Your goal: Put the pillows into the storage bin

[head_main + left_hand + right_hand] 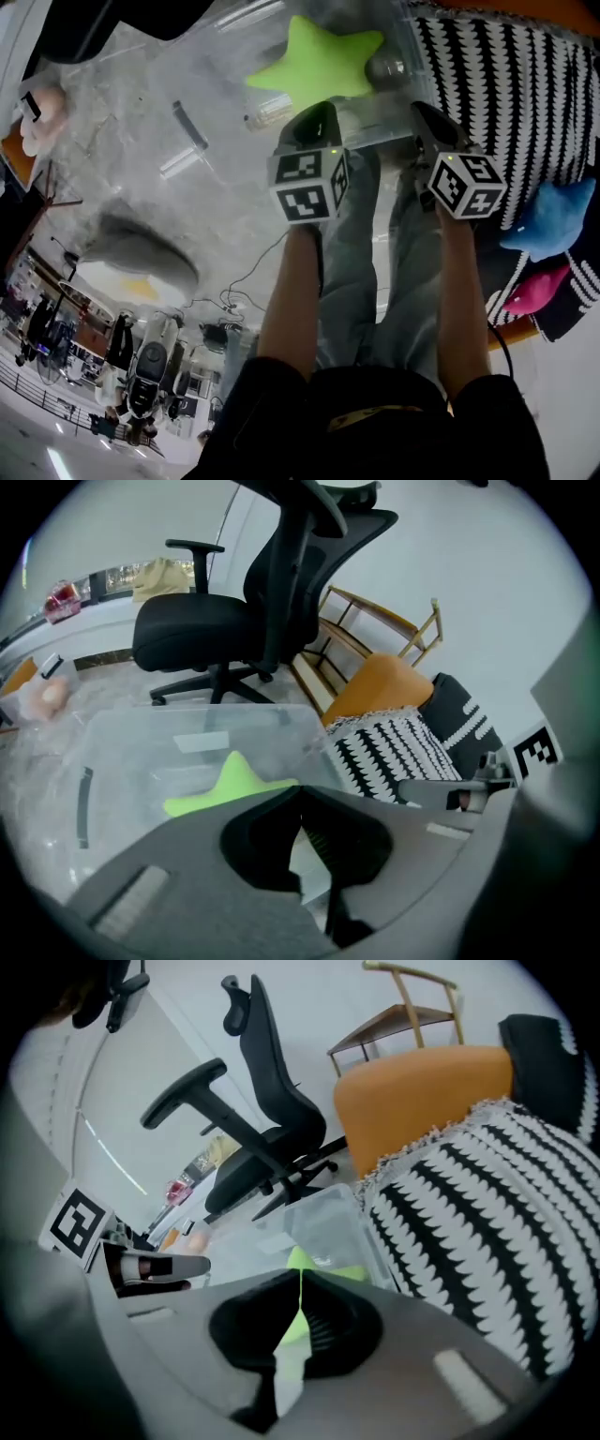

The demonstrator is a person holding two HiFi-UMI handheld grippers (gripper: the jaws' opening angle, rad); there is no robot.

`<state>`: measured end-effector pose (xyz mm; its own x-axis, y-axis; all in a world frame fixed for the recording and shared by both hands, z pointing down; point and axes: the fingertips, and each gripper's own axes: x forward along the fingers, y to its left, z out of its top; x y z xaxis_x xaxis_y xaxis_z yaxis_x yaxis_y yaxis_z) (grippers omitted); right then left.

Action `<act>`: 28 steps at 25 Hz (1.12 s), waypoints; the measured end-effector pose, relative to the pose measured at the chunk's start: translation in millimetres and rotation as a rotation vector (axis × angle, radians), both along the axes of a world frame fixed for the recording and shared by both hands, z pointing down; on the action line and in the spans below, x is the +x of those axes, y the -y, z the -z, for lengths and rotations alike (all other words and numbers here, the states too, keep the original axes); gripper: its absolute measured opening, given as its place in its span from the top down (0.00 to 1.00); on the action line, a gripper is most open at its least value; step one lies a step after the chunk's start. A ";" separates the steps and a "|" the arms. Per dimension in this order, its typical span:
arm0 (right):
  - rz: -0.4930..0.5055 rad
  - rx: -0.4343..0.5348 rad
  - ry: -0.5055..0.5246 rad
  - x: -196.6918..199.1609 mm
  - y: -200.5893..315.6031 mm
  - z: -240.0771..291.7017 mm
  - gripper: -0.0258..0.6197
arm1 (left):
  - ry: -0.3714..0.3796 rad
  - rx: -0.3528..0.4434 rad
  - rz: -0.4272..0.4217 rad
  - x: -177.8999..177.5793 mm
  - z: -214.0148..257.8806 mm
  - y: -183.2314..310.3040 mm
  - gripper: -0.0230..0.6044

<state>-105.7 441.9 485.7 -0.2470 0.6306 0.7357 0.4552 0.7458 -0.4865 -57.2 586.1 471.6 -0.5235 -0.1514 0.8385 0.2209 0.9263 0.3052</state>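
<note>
A lime-green star pillow lies inside the clear plastic storage bin. Off to the right, a blue star pillow and a pink pillow rest on a black-and-white striped blanket. My left gripper and my right gripper hover side by side at the bin's near rim, just short of the green star. On both, the jaw tips meet and nothing shows between them.
The striped blanket drapes an orange seat right of the bin. A black office chair and a wooden rack stand beyond it. A small pink object sits left of the bin.
</note>
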 end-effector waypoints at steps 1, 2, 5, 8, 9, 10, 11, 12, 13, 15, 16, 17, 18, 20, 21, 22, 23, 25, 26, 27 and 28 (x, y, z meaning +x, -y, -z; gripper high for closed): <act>-0.034 0.003 0.009 0.0 14.2 6.8 0.96 | 0.017 0.023 -0.027 -7.7 6.5 14.1 0.95; -0.064 0.005 0.020 -0.6 28.0 13.2 0.96 | 0.031 0.040 -0.064 -15.5 12.0 28.7 0.95; -0.167 0.021 0.052 -6.3 76.4 28.8 0.96 | 0.055 0.056 -0.200 -35.0 22.2 77.0 0.95; -0.311 0.069 0.092 -9.9 138.4 41.3 0.96 | 0.076 0.068 -0.333 -48.1 31.9 132.8 0.95; -0.362 0.083 0.105 -9.8 158.9 44.7 0.96 | 0.085 0.073 -0.372 -51.5 35.8 151.4 0.95; -0.411 0.095 0.114 -8.9 178.6 47.6 0.96 | 0.093 0.079 -0.408 -54.5 39.9 169.7 0.95; -0.458 0.106 0.120 -7.1 197.5 50.2 0.96 | 0.100 0.087 -0.441 -57.1 43.7 187.9 0.95; -0.504 0.115 0.124 -4.6 215.7 52.2 0.96 | 0.104 0.094 -0.475 -59.3 46.7 205.9 0.95; -0.549 0.124 0.124 -1.2 233.1 53.4 0.96 | 0.107 0.100 -0.512 -61.1 48.7 223.9 0.95; -0.627 0.142 0.117 8.2 265.7 53.5 0.96 | 0.107 0.101 -0.600 -62.9 50.5 260.1 0.95; -0.659 0.155 0.111 14.8 281.4 52.9 0.96 | 0.105 0.099 -0.649 -62.2 50.7 278.9 0.95; -0.688 0.171 0.106 22.4 297.4 52.6 0.96 | 0.103 0.099 -0.698 -60.3 50.5 298.7 0.95; -0.715 0.184 0.104 30.5 314.4 52.9 0.96 | 0.103 0.099 -0.744 -57.3 50.4 319.7 0.95; -0.768 0.199 0.105 49.3 350.5 57.0 0.96 | 0.105 0.098 -0.822 -48.9 53.5 362.7 0.95; -0.794 0.204 0.105 58.8 368.6 59.9 0.96 | 0.109 0.097 -0.855 -44.9 56.6 383.3 0.94; -0.822 0.210 0.105 66.8 386.0 62.5 0.96 | 0.113 0.097 -0.887 -42.4 59.6 402.8 0.94; -0.855 0.217 0.106 73.1 402.5 64.7 0.96 | 0.119 0.098 -0.920 -41.7 62.1 421.1 0.94; -0.932 0.229 0.110 84.5 433.3 68.5 0.96 | 0.132 0.100 -0.987 -42.2 65.2 455.0 0.94; -0.970 0.234 0.112 91.1 448.3 70.2 0.96 | 0.137 0.099 -1.022 -41.3 66.2 471.3 0.94; -1.004 0.240 0.115 98.6 463.3 71.5 0.96 | 0.143 0.100 -1.056 -39.1 66.9 487.8 0.94; -1.036 0.244 0.116 106.8 478.2 71.7 0.94 | 0.148 0.102 -1.092 -35.6 67.3 504.5 0.92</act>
<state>1.1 -36.2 414.0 -0.6540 -0.0871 0.7515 -0.4217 0.8667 -0.2666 -92.8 81.6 404.4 -0.1599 -0.6580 0.7359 -0.7449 0.5696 0.3474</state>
